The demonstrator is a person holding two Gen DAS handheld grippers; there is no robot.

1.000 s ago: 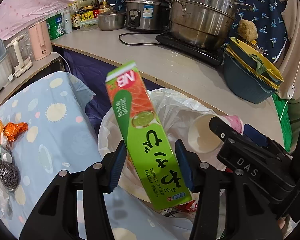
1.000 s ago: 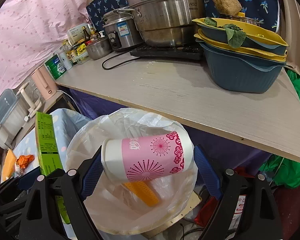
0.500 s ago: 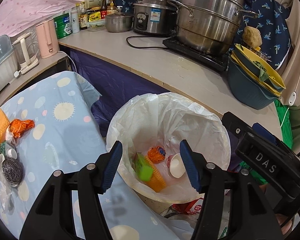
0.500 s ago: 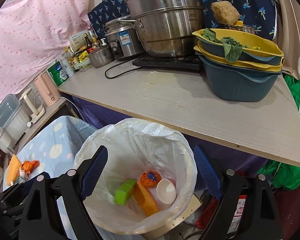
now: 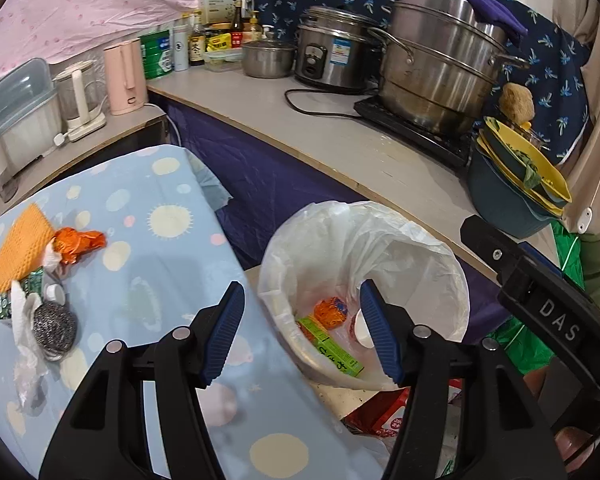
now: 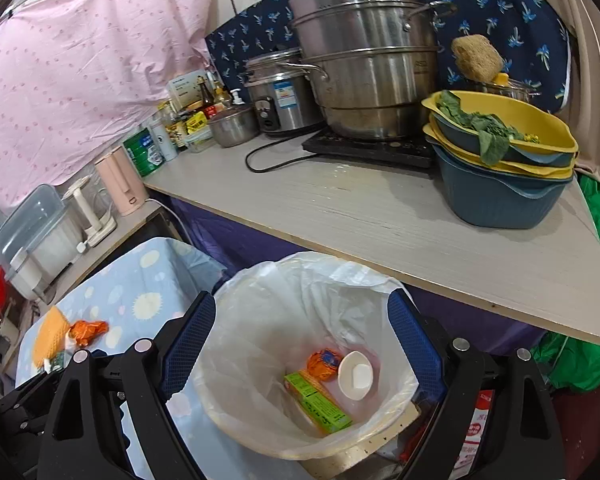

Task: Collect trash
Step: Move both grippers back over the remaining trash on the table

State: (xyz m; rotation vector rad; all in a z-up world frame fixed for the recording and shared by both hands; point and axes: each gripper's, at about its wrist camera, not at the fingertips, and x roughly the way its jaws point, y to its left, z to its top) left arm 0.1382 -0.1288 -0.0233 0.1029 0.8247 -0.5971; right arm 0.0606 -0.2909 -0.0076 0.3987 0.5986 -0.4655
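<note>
Both of my tongs stand wide and empty: left gripper [image 5: 300, 332], right gripper [image 6: 300, 344], above the white-lined round trash bin [image 6: 384, 288]. Step in hand, as I judge it: return for more trash. Bin contents: one green carton [image 6: 318, 402], one white paper cup [image 6: 355, 374], one orange wrapper ball [image 6: 322, 364]. Next move calls for reaching to the blue dotted tablecloth [image 5: 140, 208], where one crumpled orange wrapper [image 5: 78, 242], one steel scourer [image 5: 54, 330] and one orange sponge [image 5: 20, 246] lie

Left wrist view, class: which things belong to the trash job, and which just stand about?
Belong:
white-lined round trash bin
green cardboard box inside it
crumpled orange wrapper on the dotted blue cloth

Standing about:
stacked steel steamer pot
pink plastic kettle
</note>
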